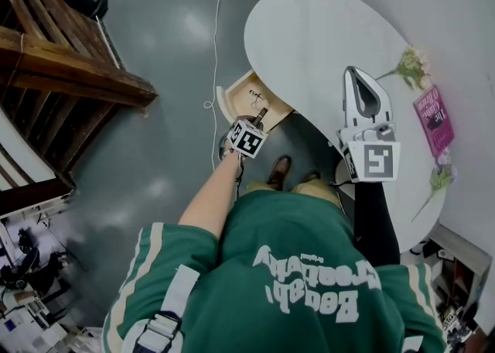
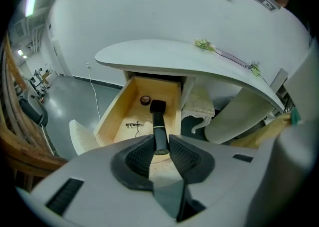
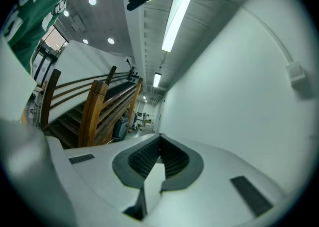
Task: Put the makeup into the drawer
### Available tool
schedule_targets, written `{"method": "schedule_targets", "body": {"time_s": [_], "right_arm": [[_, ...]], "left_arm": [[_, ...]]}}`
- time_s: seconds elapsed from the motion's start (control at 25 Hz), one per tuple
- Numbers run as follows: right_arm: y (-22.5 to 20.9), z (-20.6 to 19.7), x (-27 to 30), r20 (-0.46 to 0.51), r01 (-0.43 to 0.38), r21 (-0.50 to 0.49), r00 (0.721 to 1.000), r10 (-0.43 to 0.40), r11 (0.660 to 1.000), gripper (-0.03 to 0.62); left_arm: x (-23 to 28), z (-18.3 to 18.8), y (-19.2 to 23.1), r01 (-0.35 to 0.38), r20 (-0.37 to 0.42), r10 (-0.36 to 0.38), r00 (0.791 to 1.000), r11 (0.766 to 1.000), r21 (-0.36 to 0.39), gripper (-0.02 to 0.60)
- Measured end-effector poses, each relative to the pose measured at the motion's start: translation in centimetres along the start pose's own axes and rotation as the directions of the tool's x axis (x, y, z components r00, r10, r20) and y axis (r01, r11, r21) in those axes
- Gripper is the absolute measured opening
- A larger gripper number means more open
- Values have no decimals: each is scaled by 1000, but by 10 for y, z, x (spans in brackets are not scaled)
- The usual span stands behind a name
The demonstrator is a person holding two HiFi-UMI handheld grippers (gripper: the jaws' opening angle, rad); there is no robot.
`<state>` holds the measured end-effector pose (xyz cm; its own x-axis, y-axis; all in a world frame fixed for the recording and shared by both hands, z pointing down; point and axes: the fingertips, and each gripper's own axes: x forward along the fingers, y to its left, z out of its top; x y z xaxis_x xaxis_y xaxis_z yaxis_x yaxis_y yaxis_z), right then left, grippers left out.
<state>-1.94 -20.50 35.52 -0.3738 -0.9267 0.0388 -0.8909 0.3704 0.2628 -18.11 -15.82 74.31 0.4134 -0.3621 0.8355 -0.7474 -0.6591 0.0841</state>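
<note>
Pinched only by its end in my left hand-held gripper (image 2: pixel 160 145), the makeup tube (image 2: pixel 158 121) could swivel and miss the drawer (image 2: pixel 115 115); my right hand-held gripper (image 3: pixel 158 155) is closed, empty.

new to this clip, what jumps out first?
The left gripper clamps a slim black makeup tube, tilted down over the open wooden drawer under the white table. The right gripper hangs shut and empty above the tabletop, with a pink book to its right in the head view.
</note>
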Motion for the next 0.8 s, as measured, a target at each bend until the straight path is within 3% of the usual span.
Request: {"method": "schedule_targets", "body": {"time_s": [0.32,0.36,0.4,0.44,0.8], "right_arm": [[-12,-7,-10,-27,30,-7,999,-30,1000,9],[-13,-8,-11,-27,33,-8,999,-34,999,9],[-14,-8,-13,-28,36,-8,999,-37,999,9],[-15,-9,-15,-29,39,-8,999,-40,999,9],[-14,-6,-21,-26,49,-12,998,-49,999,9]], "left_arm": [[6,1,-2,-12,14,12,1000,1000,28,113],[6,2,-3,-10,28,10,1000,1000,23,133],[7,3,-3,-8,39,7,999,1000,16,203],[8,4,-3,-6,48,6,999,1000,10,231],[5,2,-6,-8,48,7,999,1000,7,242]]}}
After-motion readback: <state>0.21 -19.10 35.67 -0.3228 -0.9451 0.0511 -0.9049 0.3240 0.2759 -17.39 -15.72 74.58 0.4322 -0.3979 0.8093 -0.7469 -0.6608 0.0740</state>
